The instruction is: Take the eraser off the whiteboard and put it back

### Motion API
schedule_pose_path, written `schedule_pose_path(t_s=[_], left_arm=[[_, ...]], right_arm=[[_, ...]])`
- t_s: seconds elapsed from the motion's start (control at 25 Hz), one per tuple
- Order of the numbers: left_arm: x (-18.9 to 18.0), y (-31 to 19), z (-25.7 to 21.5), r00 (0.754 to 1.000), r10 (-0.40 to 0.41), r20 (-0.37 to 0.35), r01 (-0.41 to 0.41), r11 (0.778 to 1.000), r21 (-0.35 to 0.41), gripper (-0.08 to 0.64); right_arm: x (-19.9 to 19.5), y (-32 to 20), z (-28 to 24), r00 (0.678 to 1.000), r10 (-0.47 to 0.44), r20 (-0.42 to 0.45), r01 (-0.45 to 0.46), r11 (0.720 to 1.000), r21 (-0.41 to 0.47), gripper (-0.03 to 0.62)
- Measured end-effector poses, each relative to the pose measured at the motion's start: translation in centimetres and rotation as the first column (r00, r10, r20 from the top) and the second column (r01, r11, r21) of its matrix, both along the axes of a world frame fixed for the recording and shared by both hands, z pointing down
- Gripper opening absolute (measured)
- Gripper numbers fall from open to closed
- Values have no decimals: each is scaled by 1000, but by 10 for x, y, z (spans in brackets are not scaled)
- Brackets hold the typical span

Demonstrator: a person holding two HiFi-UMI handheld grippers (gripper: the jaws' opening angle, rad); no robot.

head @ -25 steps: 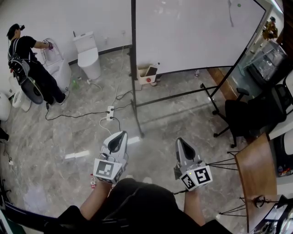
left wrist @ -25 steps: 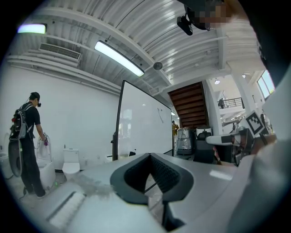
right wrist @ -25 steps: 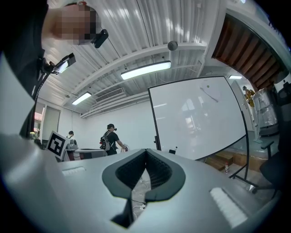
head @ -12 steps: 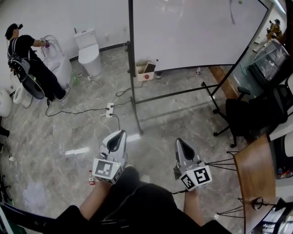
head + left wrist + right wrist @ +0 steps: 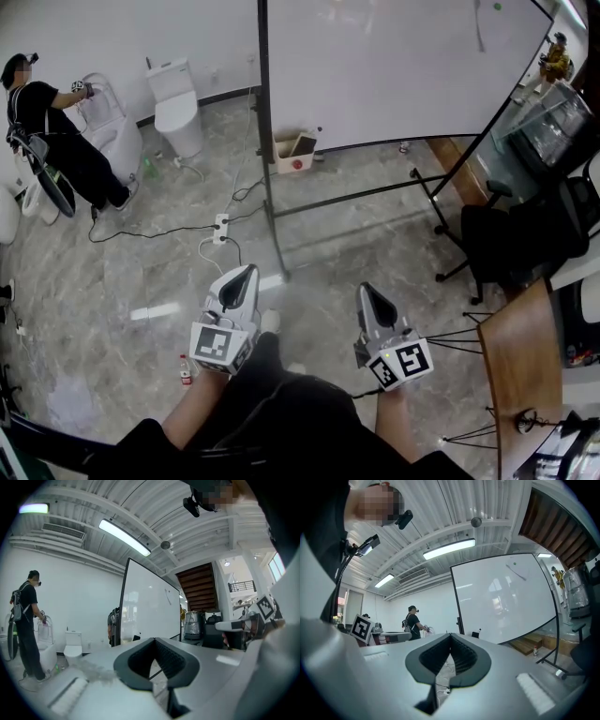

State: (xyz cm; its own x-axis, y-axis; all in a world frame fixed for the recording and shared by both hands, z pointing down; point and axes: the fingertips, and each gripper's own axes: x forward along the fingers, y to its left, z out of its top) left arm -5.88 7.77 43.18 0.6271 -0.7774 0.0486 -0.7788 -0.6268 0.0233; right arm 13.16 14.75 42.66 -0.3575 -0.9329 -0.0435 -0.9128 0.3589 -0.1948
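Note:
The whiteboard stands on a black wheeled frame across the room, and its face also shows in the left gripper view and the right gripper view. A small green dot and a thin pen stroke mark its upper right. I cannot make out an eraser on it from here. My left gripper and right gripper are held level side by side in front of my body, well short of the board. Both are shut, tips touching, with nothing between them.
A cardboard box sits on the floor under the board. A power strip with cables lies left of the frame's foot. A person bends over toilets at far left. An office chair and wooden table stand right.
I have stepped forward towards the whiteboard: floor, box and frame have slid down and nearer in the head view. Both grippers stay shut and keep their place before my body.

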Motion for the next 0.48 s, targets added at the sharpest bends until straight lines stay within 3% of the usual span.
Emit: schedule_pose_path(t_s=[0.48], left_arm=[[4,-119,-3,998,63,18,-63,998,-17,5]], right_arm=[[-7,-104,-10,999,46,-24,-46,999,-11,9]])
